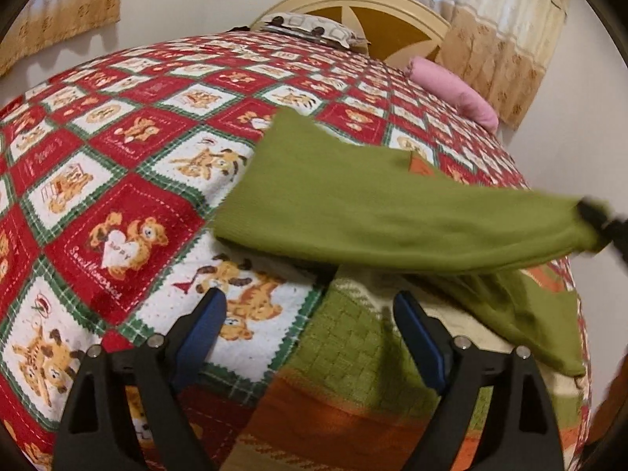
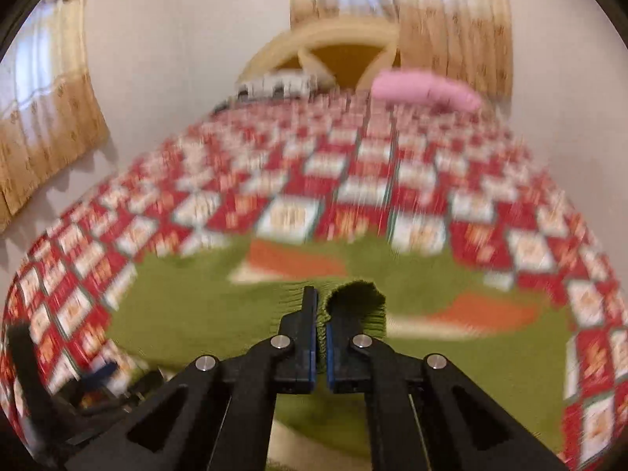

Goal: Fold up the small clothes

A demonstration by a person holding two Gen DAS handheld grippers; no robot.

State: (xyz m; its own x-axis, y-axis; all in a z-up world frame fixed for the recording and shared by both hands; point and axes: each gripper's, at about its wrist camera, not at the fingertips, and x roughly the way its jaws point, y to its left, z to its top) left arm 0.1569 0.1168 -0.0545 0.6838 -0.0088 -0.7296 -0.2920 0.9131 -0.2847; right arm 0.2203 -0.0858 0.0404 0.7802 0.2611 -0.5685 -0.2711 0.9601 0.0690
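Observation:
A small green knit sweater with orange and cream bands lies on the bed; it also shows in the right wrist view. My right gripper is shut on the sweater's green sleeve cuff and holds the sleeve lifted and stretched. That gripper appears in the left wrist view at the right edge, holding the sleeve end. My left gripper is open and empty, hovering just above the sweater's lower hem.
A red, white and green patchwork bedspread covers the bed. A pink pillow and a patterned pillow lie by the cream headboard. Curtains hang behind. The right wrist view is motion-blurred.

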